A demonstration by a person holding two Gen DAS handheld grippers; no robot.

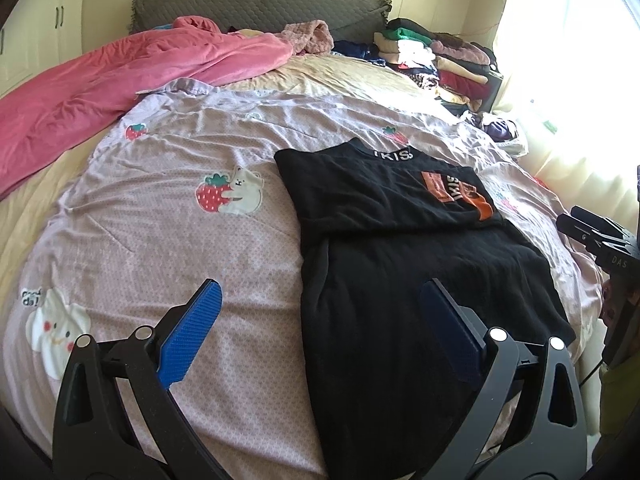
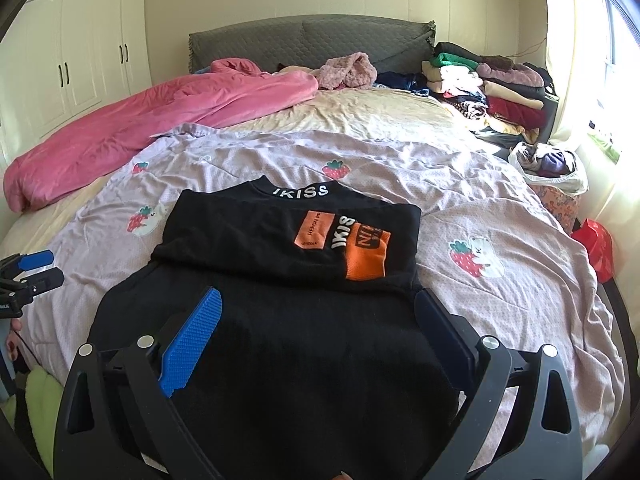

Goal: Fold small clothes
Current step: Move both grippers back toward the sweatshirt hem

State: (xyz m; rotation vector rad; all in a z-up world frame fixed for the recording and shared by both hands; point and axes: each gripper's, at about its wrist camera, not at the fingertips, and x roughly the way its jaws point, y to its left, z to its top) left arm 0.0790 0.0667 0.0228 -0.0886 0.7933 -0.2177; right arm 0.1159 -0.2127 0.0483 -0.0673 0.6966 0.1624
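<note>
black top lies flat on the lilac quilt, upper part folded over. soft, light, limp knit; best pinched at the near hem corners. left gripper and right gripper both spread apart, empty.

Sweater: on quilt, mid-bed
Blanket: left, behind
Clothes stack: right, by headboard

The black shirt's near hem was cut off by the lower edge of the right wrist view. One orange patch was partly folded under, its lettering incomplete. The white bag's contents were indistinct.
</note>
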